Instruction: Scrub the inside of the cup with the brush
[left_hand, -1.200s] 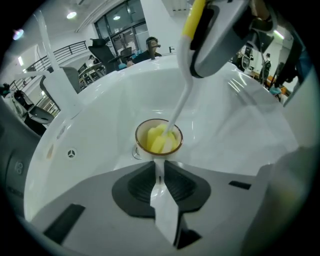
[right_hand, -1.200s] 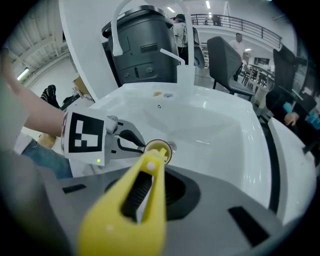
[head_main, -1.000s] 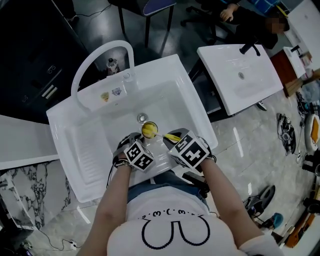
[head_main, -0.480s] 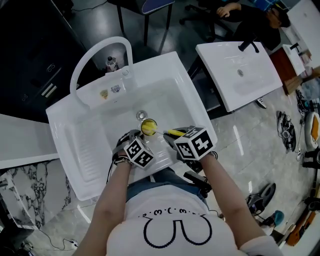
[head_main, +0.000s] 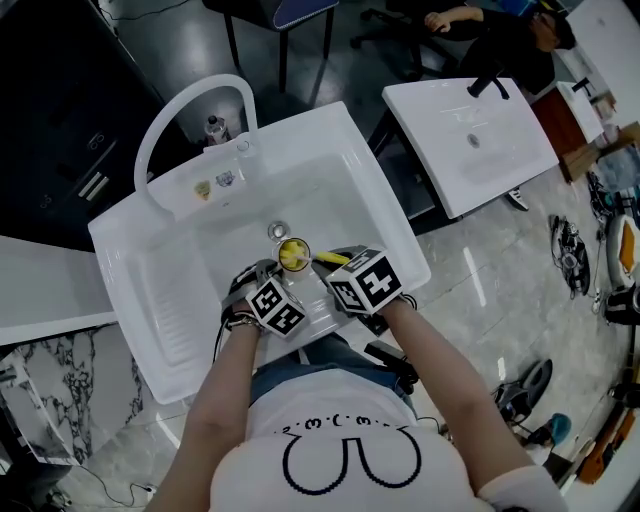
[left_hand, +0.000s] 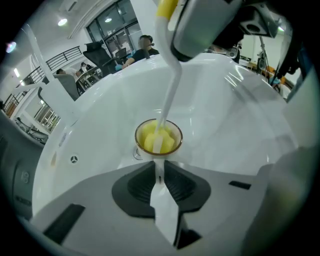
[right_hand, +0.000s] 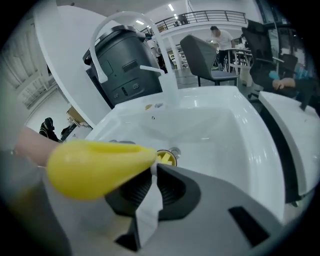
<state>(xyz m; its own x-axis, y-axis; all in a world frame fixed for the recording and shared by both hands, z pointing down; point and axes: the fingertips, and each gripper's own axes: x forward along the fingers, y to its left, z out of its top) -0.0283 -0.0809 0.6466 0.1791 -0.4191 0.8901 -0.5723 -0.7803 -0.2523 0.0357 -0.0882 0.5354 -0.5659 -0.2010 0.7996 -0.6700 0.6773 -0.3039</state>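
A small cup (head_main: 293, 254) sits low in the white sink (head_main: 330, 170), just in front of the drain (head_main: 277, 231). My left gripper (head_main: 280, 272) is shut on the cup's near side; in the left gripper view the cup (left_hand: 158, 137) lies right beyond the jaw tips (left_hand: 159, 167). The right gripper (head_main: 335, 262) is shut on the brush's yellow handle (right_hand: 100, 165). The brush's white stem (left_hand: 169, 95) slants down into the cup, and its yellow sponge head fills the inside. From the right gripper view only the rim of the cup (right_hand: 167, 157) shows past the jaws (right_hand: 152, 172).
A tall arched white faucet (head_main: 185, 110) stands at the sink's back left, and a ribbed drainboard (head_main: 170, 310) lies left of the basin. A second white sink (head_main: 470, 150) stands to the right. A person sits at the far end (head_main: 480, 25).
The right gripper with the brush has shifted left, closer to the cup. The left gripper and the cup have stayed in place.
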